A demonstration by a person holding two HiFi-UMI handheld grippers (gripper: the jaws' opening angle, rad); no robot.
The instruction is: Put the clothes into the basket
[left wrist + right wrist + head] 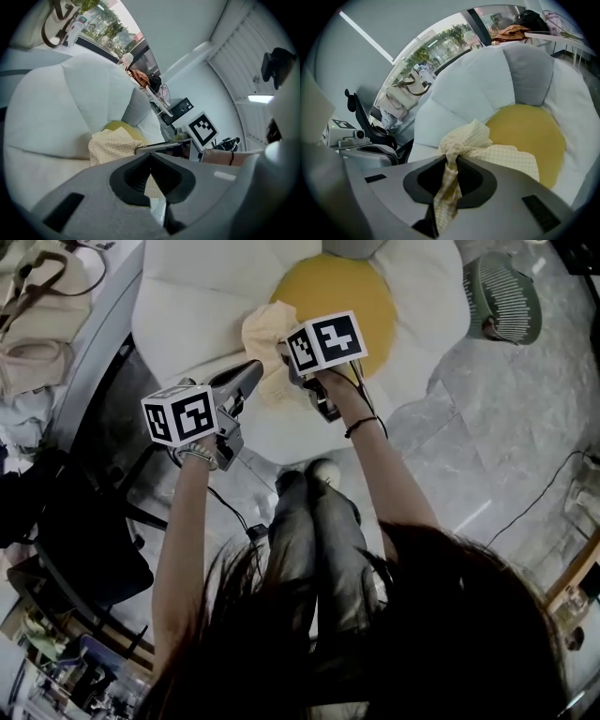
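The right tool (pixel 451 163) grips the checked cloth (pixel 474 137) above the flower cushion (pixel 187 296). The left tool (pixel 150 153) is closed, over the cushion's edge.

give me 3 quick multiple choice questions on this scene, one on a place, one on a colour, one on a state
1. Where is the cloth? A in a basket; B on the floor; C over the cushion.
2. What colour is the cushion's centre? A red; B yellow; C blue.
3. The right hand-held gripper is: A shut on the cloth; B open and empty; C out of view.

1 C, the head view shows it over the cushion. 2 B, the round middle is yellow. 3 A, the cloth is pinched between its jaws.
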